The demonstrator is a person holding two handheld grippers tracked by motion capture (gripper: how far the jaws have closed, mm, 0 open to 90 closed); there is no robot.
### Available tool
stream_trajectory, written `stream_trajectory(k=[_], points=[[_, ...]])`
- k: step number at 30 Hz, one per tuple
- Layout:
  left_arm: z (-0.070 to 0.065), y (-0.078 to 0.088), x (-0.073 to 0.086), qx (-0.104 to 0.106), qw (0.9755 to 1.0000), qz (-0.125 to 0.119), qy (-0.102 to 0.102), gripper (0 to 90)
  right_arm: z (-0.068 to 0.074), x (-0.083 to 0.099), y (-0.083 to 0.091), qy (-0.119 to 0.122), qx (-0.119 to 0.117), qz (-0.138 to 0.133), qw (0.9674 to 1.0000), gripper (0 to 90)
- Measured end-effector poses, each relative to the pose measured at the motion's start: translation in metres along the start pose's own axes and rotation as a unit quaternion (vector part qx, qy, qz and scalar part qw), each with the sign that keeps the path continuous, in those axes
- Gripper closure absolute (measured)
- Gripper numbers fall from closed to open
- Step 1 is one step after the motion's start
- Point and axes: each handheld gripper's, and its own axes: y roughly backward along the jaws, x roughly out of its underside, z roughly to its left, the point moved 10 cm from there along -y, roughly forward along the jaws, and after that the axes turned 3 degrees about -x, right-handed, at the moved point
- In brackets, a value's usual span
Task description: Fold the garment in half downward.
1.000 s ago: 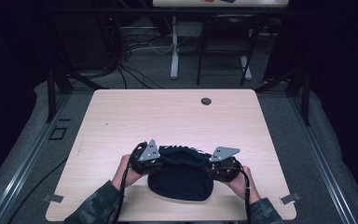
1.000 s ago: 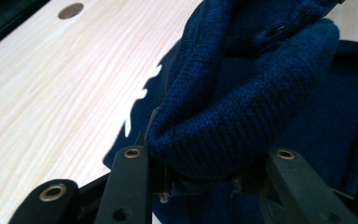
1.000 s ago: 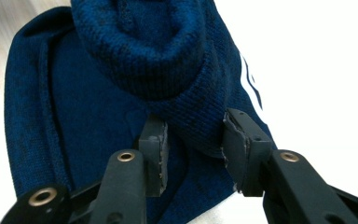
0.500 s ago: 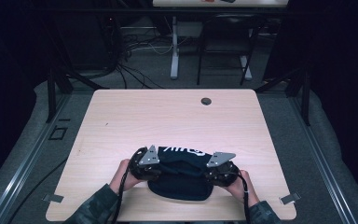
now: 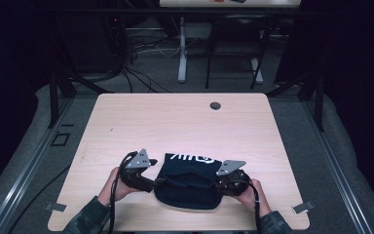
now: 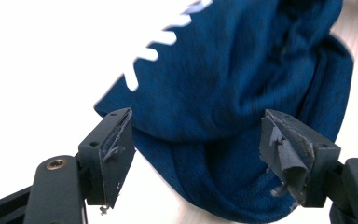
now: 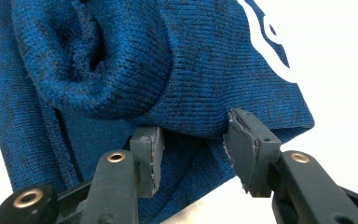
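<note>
From where I stand, the person's left hand comes in at the lower left of the high view, wrapped around the left gripper, whose grey plate tilts up just beside the cloth. In the left gripper view its jaws stand wide apart, released, with worn padding on the fingertips; the cloth lies between and beyond them, and neither pad presses on it.

In the lower middle of the high view lies the dark blue knitted garment, folded into a rounded bundle on the pale wooden table, near the table's lower edge. White lettering shows along its upper part. Up close, in the left gripper view, the garment fills the upper right, blurred, its white marks at the top.

At the lower right of the high view, the right hand holds the right gripper against the garment's right side. In the right gripper view its jaws are parted, not clenched, with a fold of the blue knit hanging over and between the pads. A rolled hem bulges at the upper left there.

Toward the upper right of the tabletop sits a small dark round grommet.
</note>
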Motion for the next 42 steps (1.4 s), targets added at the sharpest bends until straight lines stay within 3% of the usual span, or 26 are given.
stream_trajectory(k=[5,7,12,20,23,28,30,32,33,35,37,42], points=[[0.011,0.0,-0.014,-0.021,0.9996,-0.014,0.011,25.1,0.0,0.002,0.0,0.003,0.0,0.008,1.0,54.2],[0.011,-0.014,-0.018,-0.025,0.9995,-0.011,0.017,24.4,0.001,0.003,0.0,0.003,-0.001,0.011,0.9999,52.1],[0.0,-0.04,-0.006,-0.009,0.9997,0.022,0.01,22.9,0.001,0.004,0.006,0.003,0.003,0.007,1.0,44.1],[-0.003,-0.054,0.012,-0.007,0.9987,0.05,0.012,22.3,0.001,0.012,0.018,-0.015,0.005,0.004,0.9999,37.0],[-0.005,-0.058,0.017,-0.007,0.9982,0.058,0.011,21.9,-0.001,0.009,0.029,-0.026,0.008,-0.03,0.9992,36.3],[-0.004,-0.06,0.019,-0.012,0.9977,0.065,0.014,20.8,-0.004,-0.003,0.046,-0.061,0.015,-0.082,0.9946,36.0],[-0.004,-0.061,0.02,-0.018,0.9974,0.069,0.011,20.4,-0.003,-0.009,0.044,-0.08,0.013,-0.091,0.9925,34.1],[-0.005,-0.062,0.02,-0.019,0.9973,0.07,0.011,20.0,-0.002,-0.012,0.042,-0.084,0.017,-0.092,0.9921,31.1],[-0.005,-0.063,0.022,-0.022,0.9971,0.072,0.011,20.0,-0.002,-0.018,0.036,-0.098,0.037,-0.105,0.9889,23.4],[-0.005,-0.064,0.022,-0.026,0.997,0.071,0.012,19.7,0.0,-0.019,0.031,-0.101,0.029,-0.102,0.9892,20.9],[-0.005,-0.065,0.025,-0.025,0.9965,0.078,0.015,19.2,0.005,-0.014,0.012,-0.102,0.028,-0.064,0.9924,15.7],[-0.005,-0.067,0.029,-0.03,0.996,0.082,0.017,16.8,0.005,0.005,-0.009,-0.117,0.024,-0.017,0.9928,14.9]])
